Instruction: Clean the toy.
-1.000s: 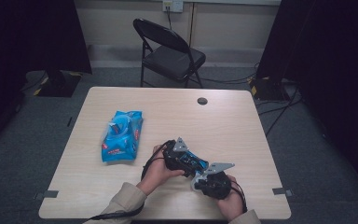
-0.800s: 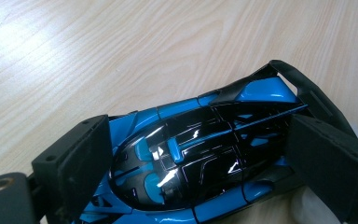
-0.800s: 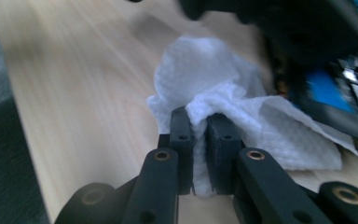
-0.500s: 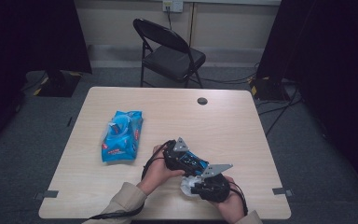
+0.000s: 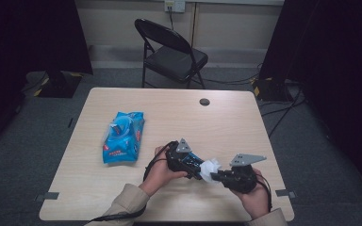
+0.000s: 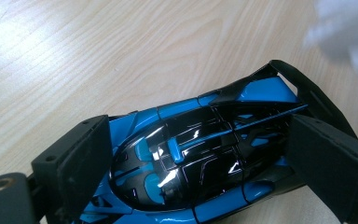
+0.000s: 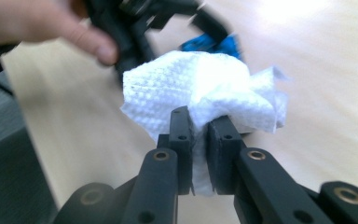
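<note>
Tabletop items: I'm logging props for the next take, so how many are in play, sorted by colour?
Blue: 2, the wipes packet and the toy car, which is blue and black
White: 1, the crumpled wipe
Black: 1, the round cap set in the table
Total: 4

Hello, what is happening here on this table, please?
A person is cleaning a blue and black toy car with a white wipe. The left gripper is clamped on the car's sides and holds it low over the wooden table. The right gripper pinches the bunched wipe and brings it to the car's end. A blue pack of wipes lies on the table, off to the left in the high view.
</note>
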The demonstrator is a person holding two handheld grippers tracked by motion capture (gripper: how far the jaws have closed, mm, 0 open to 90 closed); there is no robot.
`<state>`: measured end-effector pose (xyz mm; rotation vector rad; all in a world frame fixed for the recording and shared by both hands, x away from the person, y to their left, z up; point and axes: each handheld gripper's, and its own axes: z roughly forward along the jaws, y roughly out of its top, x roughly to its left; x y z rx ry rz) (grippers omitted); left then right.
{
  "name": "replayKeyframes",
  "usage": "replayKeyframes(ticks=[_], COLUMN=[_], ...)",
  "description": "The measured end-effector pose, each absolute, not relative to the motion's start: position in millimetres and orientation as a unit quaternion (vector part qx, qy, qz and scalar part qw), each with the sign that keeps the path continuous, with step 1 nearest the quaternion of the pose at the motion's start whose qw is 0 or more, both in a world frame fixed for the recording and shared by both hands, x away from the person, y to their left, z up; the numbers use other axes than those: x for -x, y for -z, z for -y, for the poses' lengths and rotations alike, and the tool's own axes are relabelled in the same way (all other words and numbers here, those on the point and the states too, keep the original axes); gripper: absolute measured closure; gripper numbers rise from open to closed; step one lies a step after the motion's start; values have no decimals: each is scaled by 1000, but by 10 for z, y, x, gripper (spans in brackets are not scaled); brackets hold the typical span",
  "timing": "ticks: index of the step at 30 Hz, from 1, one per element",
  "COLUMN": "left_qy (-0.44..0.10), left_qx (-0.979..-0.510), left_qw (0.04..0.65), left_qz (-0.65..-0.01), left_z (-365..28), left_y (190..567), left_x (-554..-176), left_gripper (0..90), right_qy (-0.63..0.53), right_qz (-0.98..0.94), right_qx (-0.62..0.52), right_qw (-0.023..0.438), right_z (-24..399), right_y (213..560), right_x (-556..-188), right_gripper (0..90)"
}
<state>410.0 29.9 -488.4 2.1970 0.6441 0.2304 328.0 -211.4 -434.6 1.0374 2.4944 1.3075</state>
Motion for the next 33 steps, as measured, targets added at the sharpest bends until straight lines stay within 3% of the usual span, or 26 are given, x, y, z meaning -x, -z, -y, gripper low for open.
replayKeyframes(ticks=[9,16,20,27,33], left_qy=[-94,-98,-101,-89,-93], left_qx=[-870,-865,-866,-863,-867], left_qw=[412,420,422,412,410], left_qz=[-254,-259,-248,-281,-270], left_z=[-315,-334,-388,-520,-516], left_y=[4896,4903,4856,4874,4886], left_x=[-4090,-4076,-4055,-4025,-4018], left_gripper=[73,80,183,157,149], right_qy=[-445,-435,-429,-422,-416], right_qz=[-806,-811,-819,-826,-830], right_qx=[-377,-379,-372,-364,-361], right_qw=[105,97,90,87,88], right_z=[2258,2076,1951,1805,1719], right_y=[4209,4327,4377,4418,4454], right_x=[-3703,-4052,-4173,-4325,-4393], right_gripper=[821,820,819,817,813])
